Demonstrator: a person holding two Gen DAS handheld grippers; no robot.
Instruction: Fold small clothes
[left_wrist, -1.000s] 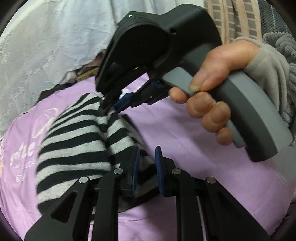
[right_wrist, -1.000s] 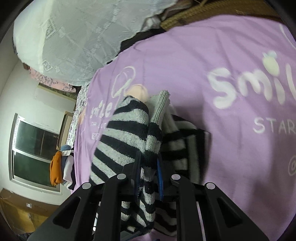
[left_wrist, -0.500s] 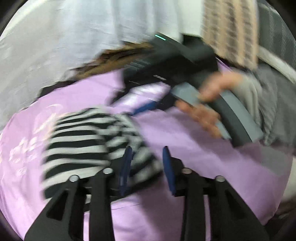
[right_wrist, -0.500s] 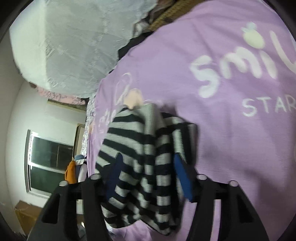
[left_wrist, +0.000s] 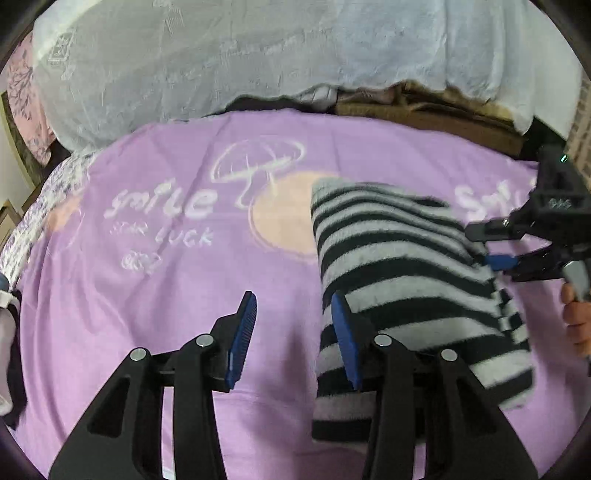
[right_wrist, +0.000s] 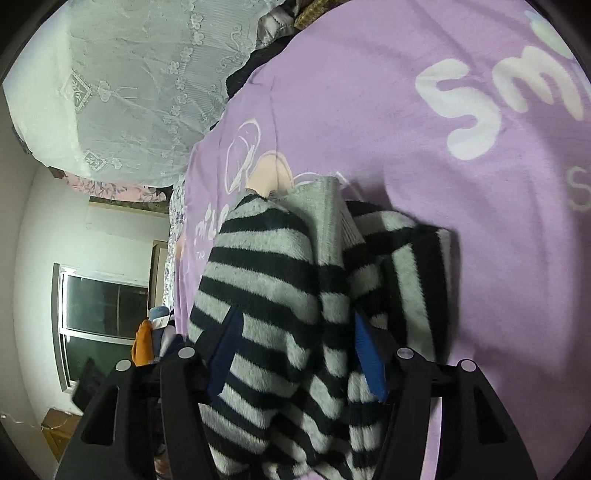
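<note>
Both grippers let go since a second ago — left gripper (left_wrist: 293, 332) now spread wide, pulled off to the side of the striped garment (left_wrist: 402, 280). Right gripper (right_wrist: 295, 354) also spread, pads straddling the folded bundle — garment lies flat on the purple blanket (left_wrist: 147, 295).

Both of my views are lit by soft, even indoor light with no glare, and the window (right_wrist: 98, 306) far left of my right jaws is dark. The fisheye bends everything toward a black rim, and I see faint shadow on the purple blanket (left_wrist: 155, 302) between my left jaws. The striped garment (left_wrist: 402, 266) looks smeared by motion blur to the right of those jaws, while the lace curtain (right_wrist: 122, 92) stays crisp.
</note>
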